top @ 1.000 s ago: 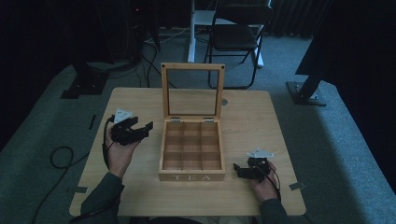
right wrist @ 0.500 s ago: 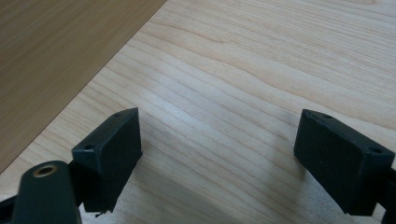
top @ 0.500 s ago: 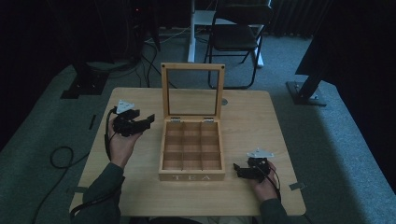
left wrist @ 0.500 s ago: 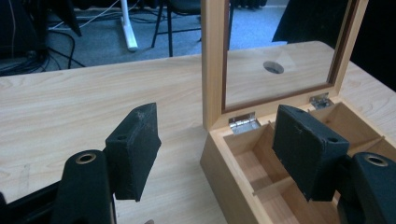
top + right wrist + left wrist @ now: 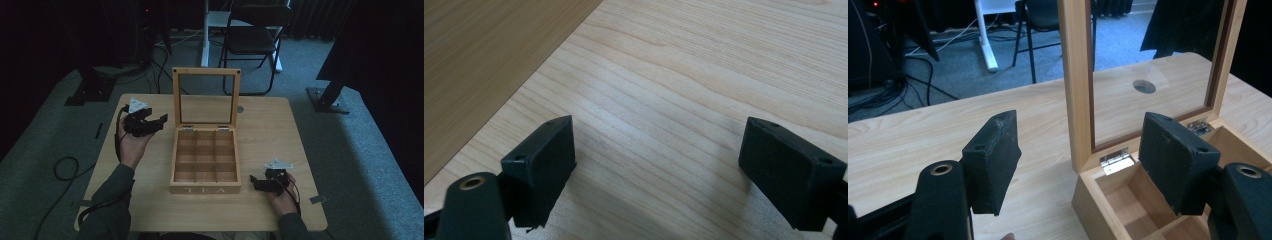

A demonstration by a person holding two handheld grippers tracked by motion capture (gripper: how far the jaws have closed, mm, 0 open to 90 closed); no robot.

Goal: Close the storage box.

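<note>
Broadly, a pale rectangular wooden table fills the middle of the high view, standing on grey carpet with a dark folding chair behind its far edge. At the table's centre sits a square light-wood tea box with "TEA" lettered on its front wall and its inside divided into a grid of small compartments, none of which shows anything in it. Its glass-paned wooden lid stands upright on two small metal hinges at the back wall. To the left of the box, near its back corner and raised off the tabletop, the black left gripper is held in the person's left hand and points toward the lid's left post; its jaws are spread wide, having just been closing a little, with nothing between them. In the left gripper view the lid's frame rises between the two pads, farther off and untouched, and one silver hinge shows at its foot. To the right of the box's front corner, the black right gripper lies low over the table, pointing at the box, apart from it. Its jaws also stand wide apart over bare wood.
</note>
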